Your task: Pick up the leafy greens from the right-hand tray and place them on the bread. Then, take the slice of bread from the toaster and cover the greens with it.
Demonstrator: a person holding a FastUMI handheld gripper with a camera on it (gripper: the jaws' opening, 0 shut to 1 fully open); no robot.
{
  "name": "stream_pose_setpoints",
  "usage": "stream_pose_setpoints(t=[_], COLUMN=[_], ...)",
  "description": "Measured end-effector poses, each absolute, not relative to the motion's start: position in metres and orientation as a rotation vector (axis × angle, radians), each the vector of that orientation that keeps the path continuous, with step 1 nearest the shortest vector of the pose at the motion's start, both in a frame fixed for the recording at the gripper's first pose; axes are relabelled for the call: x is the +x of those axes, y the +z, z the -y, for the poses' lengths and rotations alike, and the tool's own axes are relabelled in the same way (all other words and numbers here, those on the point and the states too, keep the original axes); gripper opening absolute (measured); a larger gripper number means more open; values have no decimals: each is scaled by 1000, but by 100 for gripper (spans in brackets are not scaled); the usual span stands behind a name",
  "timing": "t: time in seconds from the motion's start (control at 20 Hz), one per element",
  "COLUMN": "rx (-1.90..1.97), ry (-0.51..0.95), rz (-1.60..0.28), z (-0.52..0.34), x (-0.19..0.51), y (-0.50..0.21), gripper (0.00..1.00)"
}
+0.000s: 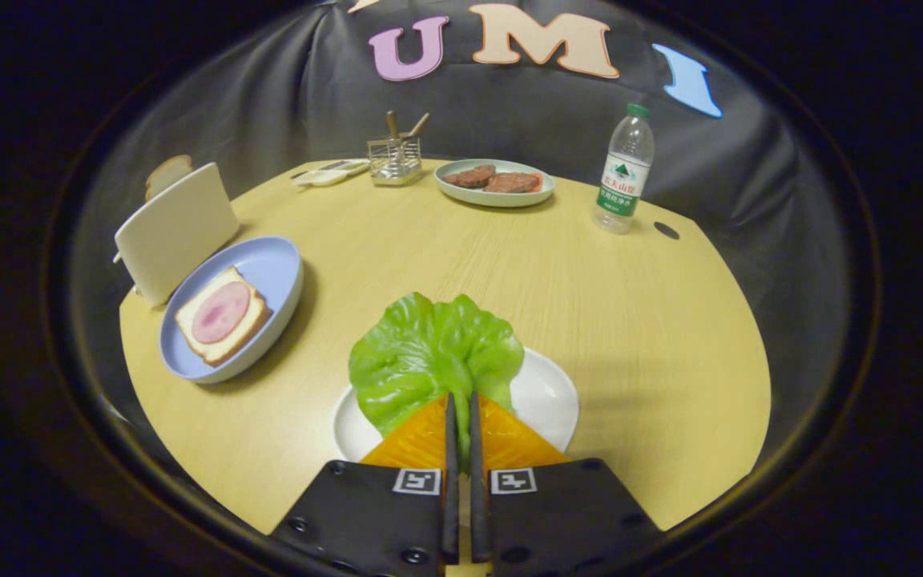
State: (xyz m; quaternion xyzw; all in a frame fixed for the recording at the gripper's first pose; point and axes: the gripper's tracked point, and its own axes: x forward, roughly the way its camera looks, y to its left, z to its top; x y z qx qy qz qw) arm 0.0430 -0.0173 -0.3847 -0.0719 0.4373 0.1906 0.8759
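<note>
jaws pinch crinkled leafy greens — over round glossy white tray

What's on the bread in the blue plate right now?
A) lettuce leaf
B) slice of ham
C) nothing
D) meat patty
B: a pink slice of ham lies on the bread in the blue plate; the lettuce leaf is pinched in the gripper over the white plate.

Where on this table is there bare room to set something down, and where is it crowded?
The widest bare patch lies mid-table, bordered by the blue plate, the patty plate, the water bottle and the lettuce. Bare too: right of the white plate, below the bottle. Crowded: the toaster against the blue plate, and the gripper, jaws shut on the lettuce.
</note>
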Motion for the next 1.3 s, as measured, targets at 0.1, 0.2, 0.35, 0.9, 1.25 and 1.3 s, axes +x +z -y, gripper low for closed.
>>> stream_pose_setpoints(t=[0.1,0.2,0.35,0.9,1.25,1.3], rx=[-122,-104,-81,-114,-296,-282], ry=[400,419,476,778,773,761], rz=[-875,-832,-785,-766,-839,-818], z=[7,-10,-48,-232,-241,-246], x=[45,44,38,-11,-12,-11], y=[-365,-342,-311,-298,-343,-334], gripper=[9,9,9,9,39,47])
